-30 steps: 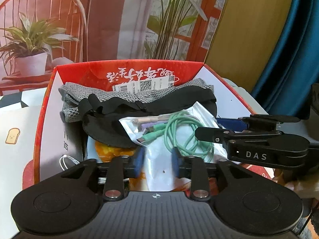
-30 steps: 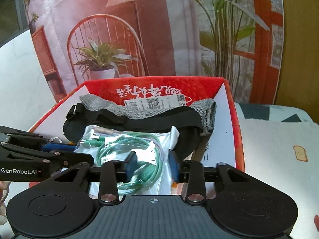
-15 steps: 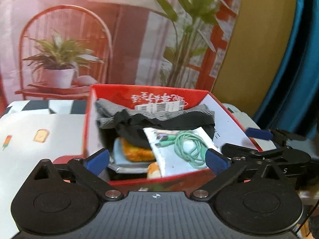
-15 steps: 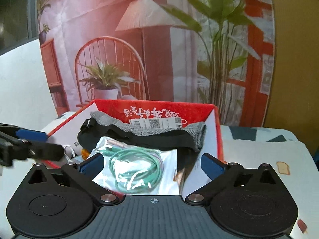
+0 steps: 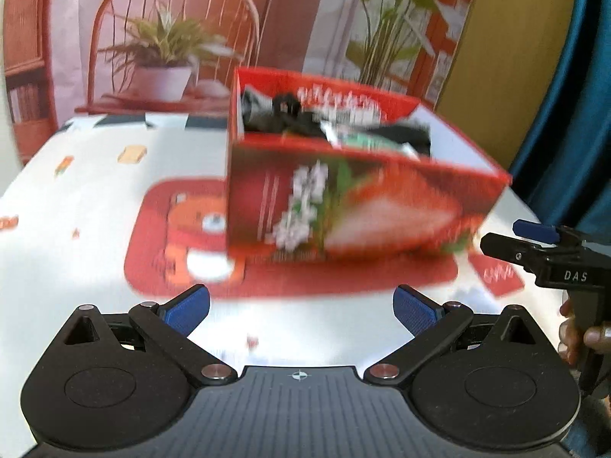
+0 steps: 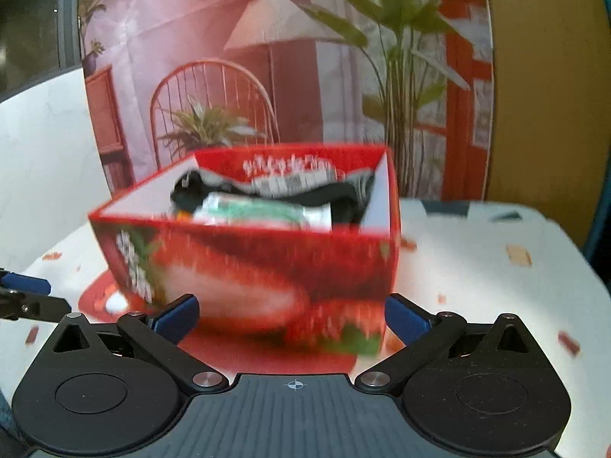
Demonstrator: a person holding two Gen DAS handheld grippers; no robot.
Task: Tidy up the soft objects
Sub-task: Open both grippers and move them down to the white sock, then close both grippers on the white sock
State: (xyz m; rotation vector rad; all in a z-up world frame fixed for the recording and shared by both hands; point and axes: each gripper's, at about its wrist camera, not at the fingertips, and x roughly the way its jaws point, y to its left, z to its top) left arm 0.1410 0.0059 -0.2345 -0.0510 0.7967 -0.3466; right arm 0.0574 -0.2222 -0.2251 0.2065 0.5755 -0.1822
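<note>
Left wrist: both hand-held grippers [image 5: 301, 307] [image 6: 292, 315] gape empty over a patterned tablecloth [image 5: 95, 175] before a printed backdrop [image 5: 290, 15].

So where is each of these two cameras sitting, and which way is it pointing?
Left wrist: on the left gripper, looking past its open jaws at the red box; the right gripper and a hand show at the right edge.
Right wrist: on the right gripper, jaws open, facing the box; the left gripper's tip shows at the left edge.
Shared: the box, the table, the backdrop.

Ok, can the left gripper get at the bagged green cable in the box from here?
Probably yes: the left gripper is open and empty, and the green cable lies on top in the open red box, but its near wall must be cleared.
</note>
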